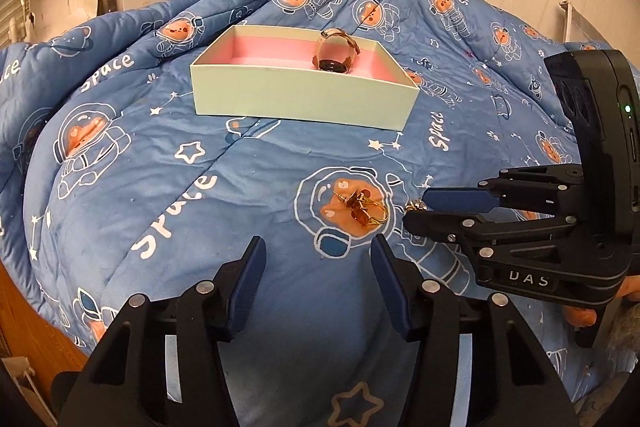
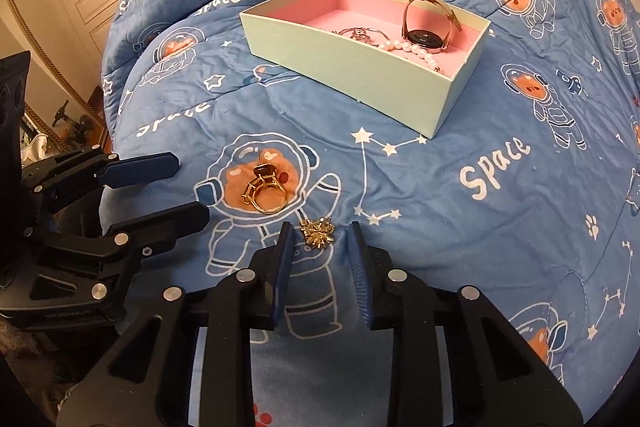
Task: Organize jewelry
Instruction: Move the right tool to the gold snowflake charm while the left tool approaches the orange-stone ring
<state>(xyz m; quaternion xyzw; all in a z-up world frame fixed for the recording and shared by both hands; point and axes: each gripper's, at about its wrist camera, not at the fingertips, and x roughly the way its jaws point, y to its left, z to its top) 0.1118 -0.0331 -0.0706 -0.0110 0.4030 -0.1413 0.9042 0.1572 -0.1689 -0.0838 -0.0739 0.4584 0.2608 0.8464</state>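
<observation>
On bed, over blue space-print quilt [image 2: 460, 227], entries listed left to right, right wrist view.

Left tool [image 2: 188, 187]: at 9 o'clock, fingers spread, gripping nothing, tips just beside amber-stone ring, not touching. In left wrist view, same tool [image 1: 318, 255] at 6 o'clock, gap wide, ring ahead at 12 o'clock of tips.

Amber-stone ring [image 2: 266, 189]: gold band with dark amber stone, loose on quilt atop printed bear face; seen also at [image 1: 364, 209].

Gold cluster piece [image 2: 318, 231]: small, spiky, likely brooch or earring; exact kind cannot be told. Loose on quilt, between tips of right tool.

Right tool [image 2: 319, 243]: at 6 o'clock, fingers parted moderately, straddling gold cluster piece, not yet clenched; contact with pads not discernible. In left wrist view, at 3 o'clock [image 1: 416, 207], with gold piece a glint at its tips.

Box [image 2: 340, 63]: pale green outside, pink lining, at 12 o'clock to 1 o'clock, well apart from loose items; seen also at [image 1: 296, 95]. Contents: silver bracelet [image 2: 362, 34], pearl strand [image 2: 416, 51], watch [image 2: 430, 23] with face upright against far wall.

Step in hand, by judgement: pick-up of remaining loose pieces, three already boxed, two outstanding.

Next move calls for: closing right tool gently on small cluster piece without pressing it into soft quilt, lifting, carrying toward 1 o'clock, releasing over free pink lining. Amber-stone ring left for left tool.
</observation>
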